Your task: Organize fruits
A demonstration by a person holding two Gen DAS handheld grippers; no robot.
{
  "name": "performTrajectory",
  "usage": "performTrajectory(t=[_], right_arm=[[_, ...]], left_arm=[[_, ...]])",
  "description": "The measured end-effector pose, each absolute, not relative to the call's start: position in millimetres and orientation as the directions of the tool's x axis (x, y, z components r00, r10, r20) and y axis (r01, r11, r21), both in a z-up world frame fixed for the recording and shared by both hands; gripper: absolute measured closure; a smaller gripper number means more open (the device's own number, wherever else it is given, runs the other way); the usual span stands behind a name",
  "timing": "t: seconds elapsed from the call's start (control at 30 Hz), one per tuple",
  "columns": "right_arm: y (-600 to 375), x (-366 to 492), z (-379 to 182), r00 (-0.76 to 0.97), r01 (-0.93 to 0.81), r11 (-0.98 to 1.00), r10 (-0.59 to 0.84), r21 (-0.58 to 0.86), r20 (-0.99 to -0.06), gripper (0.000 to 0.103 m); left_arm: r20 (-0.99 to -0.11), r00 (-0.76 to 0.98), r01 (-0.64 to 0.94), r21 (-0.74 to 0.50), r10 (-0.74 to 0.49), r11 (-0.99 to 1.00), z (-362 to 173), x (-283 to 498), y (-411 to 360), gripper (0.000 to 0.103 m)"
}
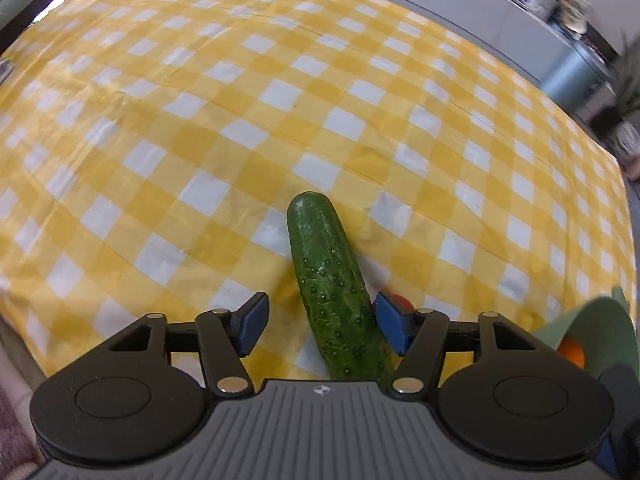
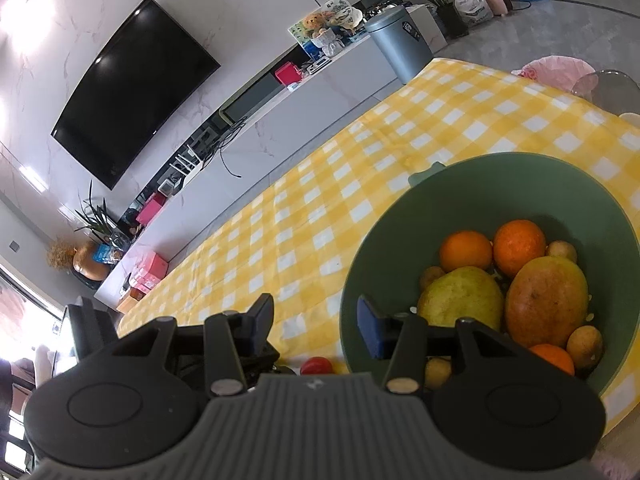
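A green cucumber lies on the yellow checked tablecloth, running away from me between the fingers of my left gripper. The left gripper is open: its left pad stands clear of the cucumber, and its right pad sits right at the cucumber's side. A small red tomato peeks out behind that right pad. My right gripper is open and empty at the near rim of the green bowl. The bowl holds oranges, a yellow-green mango, an orange-red mango and small brown fruits. The tomato lies beside the bowl.
The green bowl shows at the lower right of the left wrist view with an orange in it. Beyond the table's far edge stand a grey bin, a low white cabinet and a wall television. A pink cover lies at the far right.
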State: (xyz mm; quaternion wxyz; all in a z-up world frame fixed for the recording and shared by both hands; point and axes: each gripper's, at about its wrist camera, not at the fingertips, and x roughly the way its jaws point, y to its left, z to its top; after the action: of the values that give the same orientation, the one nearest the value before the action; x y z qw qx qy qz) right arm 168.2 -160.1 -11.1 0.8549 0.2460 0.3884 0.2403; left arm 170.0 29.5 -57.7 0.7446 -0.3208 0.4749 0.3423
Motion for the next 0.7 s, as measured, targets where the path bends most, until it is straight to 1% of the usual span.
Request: performTrajectory(t=[0.07,0.17,0.23,0.27,0.3,0.33,0.37,0.47,0.6,0.7], right_arm=[[-161.1,169.5,-12.1,0.579,-0.216,0.757,0.608,0.617,-0.543,0.058],[-162.3,170.0,-12.9,0.576,-0.216,0.752,0.613,0.623,-0.541,0.058],[-164.0,170.4,-13.6,0.574,-0.215,0.748,0.617,0.628,-0.538,0.058],[-165.0,170.7,-14.0,0.575,-0.212,0.747,0.616,0.630,-0.538,0.058],[-166.2,171.1,-14.5,0.577,-0.207,0.748,0.614,0.631,-0.539,0.058],[-166.6,170.5,-14.9,0.578,-0.203,0.748,0.613,0.632,-0.539,0.058],[-167.4,170.3,-15.2,0.579,-0.199,0.748,0.611,0.634,-0.540,0.058],[-170.8,170.7,-15.8,0.583,-0.189,0.746,0.609,0.639,-0.538,0.058],[-170.5,169.2,-15.7,0.583,-0.186,0.744,0.609,0.642,-0.538,0.058],[-168.0,168.5,-15.2,0.579,-0.190,0.748,0.608,0.636,-0.543,0.058]], left_arm=[[-0.931,0.289,-0.825,-0.123,0.224,0.552,-60.8,176.4,28.5,0.031],[-0.936,0.265,-0.852,-0.114,0.233,0.511,-64.1,179.6,29.4,0.031],[-0.933,0.264,-0.861,-0.115,0.243,0.495,-65.3,180.3,29.3,0.035],[-0.930,0.281,-0.862,-0.135,0.238,0.489,-65.6,179.2,29.8,0.046],[-0.924,0.312,-0.860,-0.177,0.220,0.479,-65.7,176.3,31.4,0.059],[-0.921,0.332,-0.865,-0.210,0.205,0.457,-65.1,172.6,33.3,0.059],[-0.922,0.331,-0.872,-0.217,0.201,0.439,-65.3,171.0,34.8,0.059],[-0.919,0.346,-0.854,-0.226,0.187,0.468,-65.3,169.3,37.4,0.060],[-0.901,0.407,-0.837,-0.302,0.150,0.457,-58.1,150.3,44.4,0.060],[-0.885,0.429,-0.804,-0.283,0.181,0.524,-48.1,137.1,45.3,0.060]])
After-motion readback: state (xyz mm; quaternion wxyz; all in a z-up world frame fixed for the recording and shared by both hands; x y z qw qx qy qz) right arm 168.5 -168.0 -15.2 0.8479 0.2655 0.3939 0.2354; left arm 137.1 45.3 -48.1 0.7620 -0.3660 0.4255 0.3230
